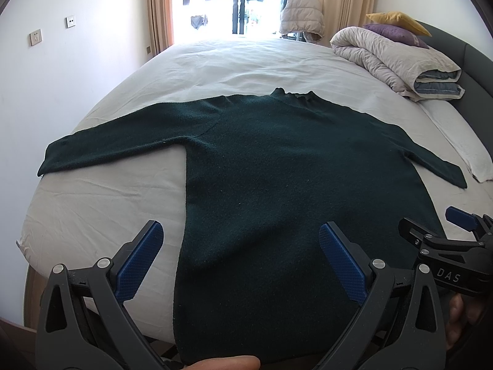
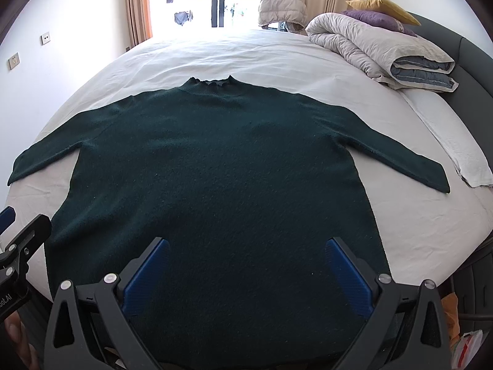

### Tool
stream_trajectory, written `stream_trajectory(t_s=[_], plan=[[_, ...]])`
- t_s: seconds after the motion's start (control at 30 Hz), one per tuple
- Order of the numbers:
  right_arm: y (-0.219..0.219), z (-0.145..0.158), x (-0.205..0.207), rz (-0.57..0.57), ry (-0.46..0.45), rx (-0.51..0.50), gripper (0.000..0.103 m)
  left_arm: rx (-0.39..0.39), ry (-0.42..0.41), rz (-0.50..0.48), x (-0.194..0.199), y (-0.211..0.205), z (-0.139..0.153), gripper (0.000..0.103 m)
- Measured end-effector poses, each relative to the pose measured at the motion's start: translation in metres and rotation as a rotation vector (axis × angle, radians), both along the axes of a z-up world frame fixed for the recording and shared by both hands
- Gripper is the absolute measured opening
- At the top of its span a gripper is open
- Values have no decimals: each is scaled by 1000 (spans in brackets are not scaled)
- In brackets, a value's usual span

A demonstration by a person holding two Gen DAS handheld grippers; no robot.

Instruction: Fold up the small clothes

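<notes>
A dark green sweater (image 1: 277, 166) lies flat on the white bed sheet (image 1: 101, 203), collar away from me, both sleeves spread out sideways. It also fills the right wrist view (image 2: 215, 172). My left gripper (image 1: 242, 237) is open and empty above the sweater's lower left hem edge. My right gripper (image 2: 248, 254) is open and empty above the lower right part of the hem. The right gripper also shows at the right edge of the left wrist view (image 1: 431, 228).
A rolled quilt (image 1: 397, 58) with purple and yellow pillows (image 1: 397, 26) lies at the bed's far right by the grey headboard (image 1: 471, 58). A folded white cloth (image 1: 459, 141) lies beside the right sleeve. A window with curtains is at the back.
</notes>
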State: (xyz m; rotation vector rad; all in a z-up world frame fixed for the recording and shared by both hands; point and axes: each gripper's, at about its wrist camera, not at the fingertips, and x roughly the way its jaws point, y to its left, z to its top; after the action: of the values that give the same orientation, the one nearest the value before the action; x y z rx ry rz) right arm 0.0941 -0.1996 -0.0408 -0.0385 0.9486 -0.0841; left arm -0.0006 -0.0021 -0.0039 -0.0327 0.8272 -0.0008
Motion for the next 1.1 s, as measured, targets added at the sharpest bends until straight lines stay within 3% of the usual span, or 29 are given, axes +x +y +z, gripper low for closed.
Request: stream_trajectory(t_s=[0.7,0.87,1.0,1.1], plan=[[4,-5,1,5,18,-7,103,-44,14,19,1,8,-9,103],[4,-5,4,10,24,-4,103,-123,29,37,7,28,-15,103],[0,0,4,16,-12,40,103,-271,39,74,17,69,-21,103],[-6,15,2,26,-98,130,103,-381,-28,114,21,111,-23,103]])
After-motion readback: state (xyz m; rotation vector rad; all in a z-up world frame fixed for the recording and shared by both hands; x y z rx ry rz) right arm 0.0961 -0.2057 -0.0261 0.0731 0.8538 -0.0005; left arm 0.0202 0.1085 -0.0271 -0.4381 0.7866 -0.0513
